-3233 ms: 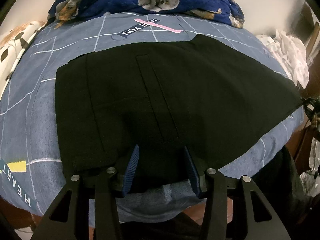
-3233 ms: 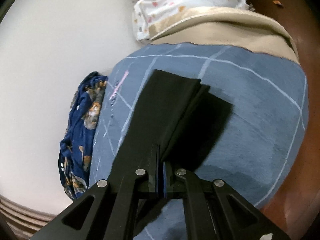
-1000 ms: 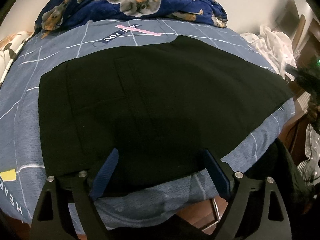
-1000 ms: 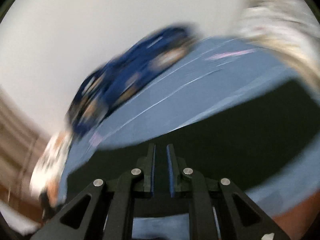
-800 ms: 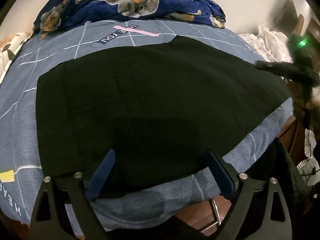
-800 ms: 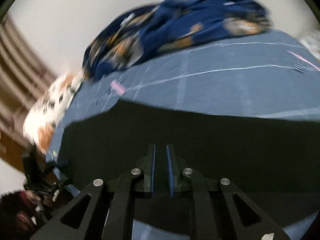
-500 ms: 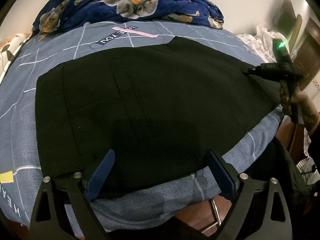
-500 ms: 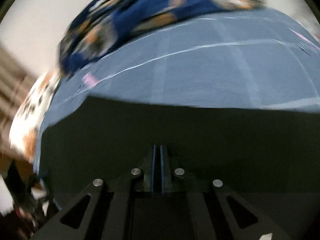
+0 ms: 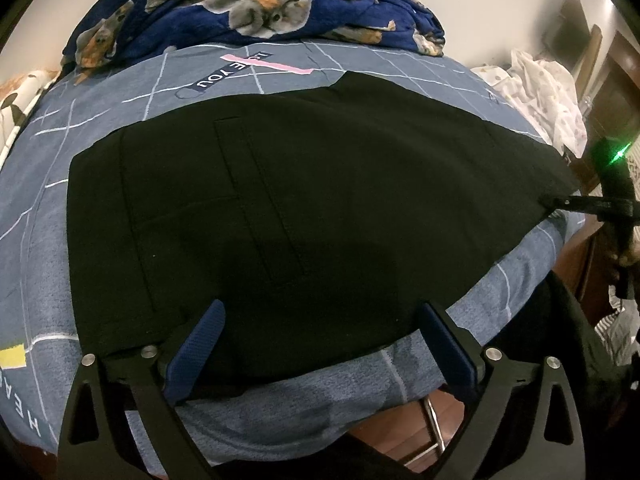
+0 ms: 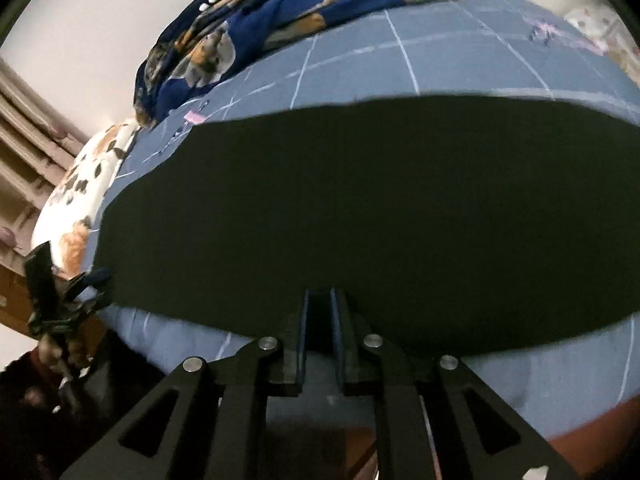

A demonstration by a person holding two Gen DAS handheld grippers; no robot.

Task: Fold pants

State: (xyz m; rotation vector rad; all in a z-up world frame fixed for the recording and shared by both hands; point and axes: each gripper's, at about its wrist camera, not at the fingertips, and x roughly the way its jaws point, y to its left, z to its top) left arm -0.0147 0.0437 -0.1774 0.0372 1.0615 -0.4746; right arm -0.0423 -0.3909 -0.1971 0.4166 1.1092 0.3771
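Observation:
Black pants (image 9: 320, 200) lie flat on the blue checked bedspread (image 9: 60, 240). My left gripper (image 9: 320, 324) hangs over their near edge, its jaws wide and still opening. The cloth lies between the blue pads (image 9: 200, 340) untouched. In the right wrist view the pants (image 10: 360, 208) fill the middle, and my right gripper (image 10: 321, 308) sits at their near edge. Its jaws are opening and show only a narrow gap, with black cloth behind it. In the left wrist view the right gripper (image 9: 560, 202) meets the pants' right end.
A dark blue dog-print blanket (image 9: 260, 12) is heaped at the back of the bed. White spotted cloths (image 9: 540, 92) lie at the right end, a patterned pillow (image 10: 80, 184) at the left. The bed edge drops to a wooden floor (image 9: 400, 432).
My right gripper swung round and came down onto the pants' right end; its jaws shut, then parted slightly. The left jaws spread a little wider and the hand stayed put.

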